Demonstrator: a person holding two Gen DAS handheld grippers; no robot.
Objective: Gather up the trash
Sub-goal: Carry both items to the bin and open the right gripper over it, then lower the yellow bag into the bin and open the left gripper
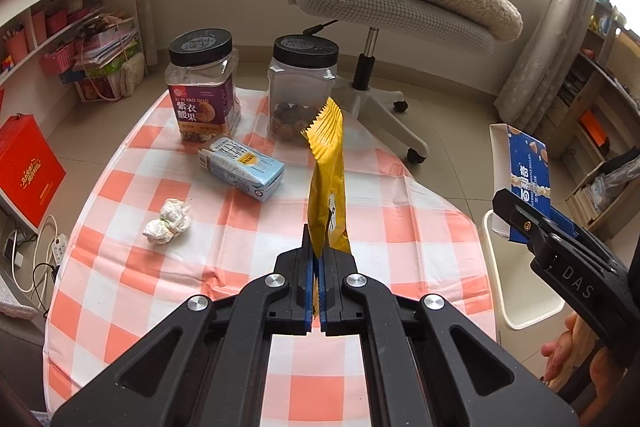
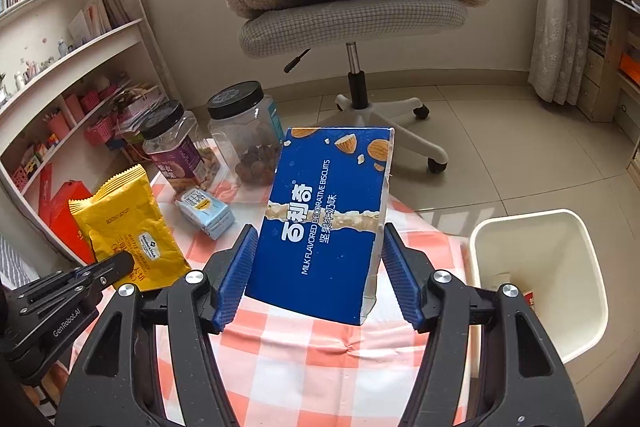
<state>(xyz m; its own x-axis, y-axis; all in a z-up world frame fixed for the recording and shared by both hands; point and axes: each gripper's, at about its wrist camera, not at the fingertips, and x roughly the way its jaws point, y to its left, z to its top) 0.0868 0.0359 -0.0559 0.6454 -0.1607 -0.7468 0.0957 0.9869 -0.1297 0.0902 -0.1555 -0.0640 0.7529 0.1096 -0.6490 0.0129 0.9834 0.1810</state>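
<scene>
My left gripper (image 1: 319, 259) is shut on the lower end of a yellow snack wrapper (image 1: 328, 167), which stands upright above the checked table. The right wrist view shows the same wrapper (image 2: 124, 227) at the left. My right gripper (image 2: 320, 229) is shut on a blue biscuit box (image 2: 324, 219), one pad on each side, and the box hangs tilted above the table's right edge. A white bin (image 2: 576, 227) stands on the floor just right of it, with some scraps inside. A small blue milk carton (image 1: 240, 167) and a crumpled tissue (image 1: 168, 223) lie on the table.
Two black-lidded clear jars (image 1: 202, 87) (image 1: 302, 91) stand at the table's far edge. Behind them is a grey office chair (image 1: 372, 11) piled with a fleece and a plush toy. Shelves line the left wall, with a red box (image 1: 28, 167) on the floor.
</scene>
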